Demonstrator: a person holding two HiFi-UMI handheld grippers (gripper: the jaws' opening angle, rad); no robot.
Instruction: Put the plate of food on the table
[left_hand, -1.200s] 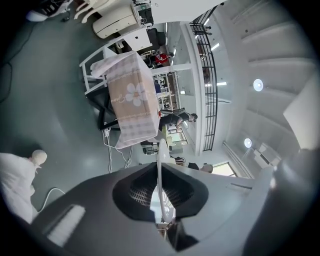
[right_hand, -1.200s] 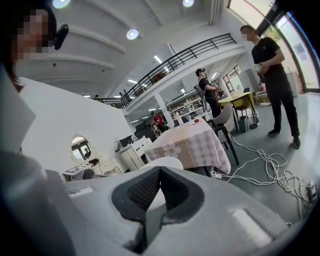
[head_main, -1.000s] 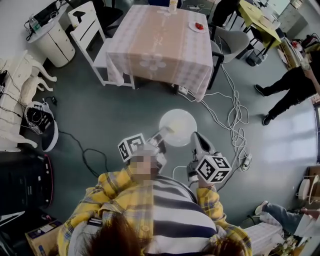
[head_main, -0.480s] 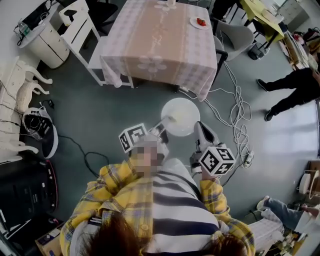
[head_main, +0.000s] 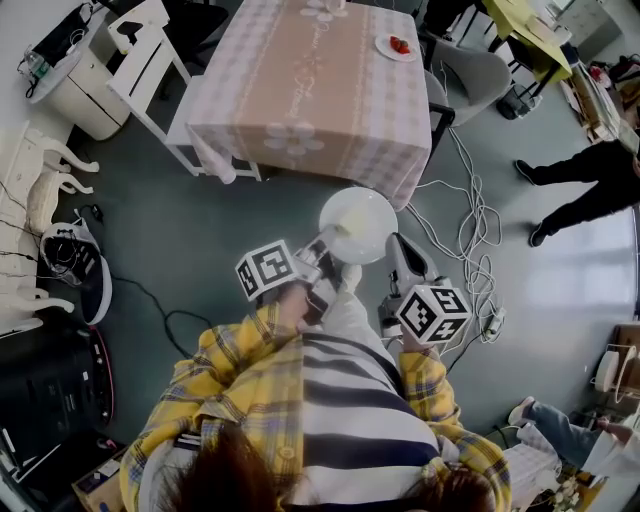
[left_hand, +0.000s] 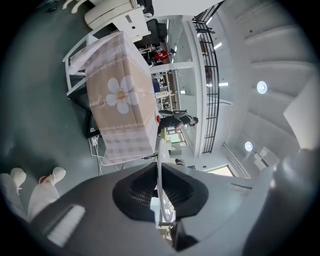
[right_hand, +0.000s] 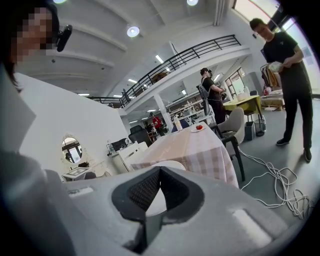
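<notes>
Left claw (left_hand: 159, 167) pinches the rim of the white plate (head_main: 358, 223), which shows edge-on between the pressed jaws. Right claw (right_hand: 160, 169) is pressed together on nothing, its tips just beside the plate on the side away from the desk.

Desk (head_main: 300, 90): it sits closer and larger in the head view than a second ago, so the carrier is walking up to its near edge. The top is bare on the near half.

Plate: a second ago it hung over the floor (head_main: 200, 220), well short of the desk. Now it is at the desk's near corner, overlapping the hanging cloth (head_main: 395, 175) in the head view. It is in the air, not over the top yet. The grip looks the same as before. The contents are pale, and I cannot tell what the food is.

Small plate (head_main: 395, 47) with red food sits at the desk's far corner, well apart from the landing area.

Judgement: the approach is nearly done. What is left is carrying the plate over the near edge and setting it down flat. A pinch on one side of the rim may let it tilt.
</notes>
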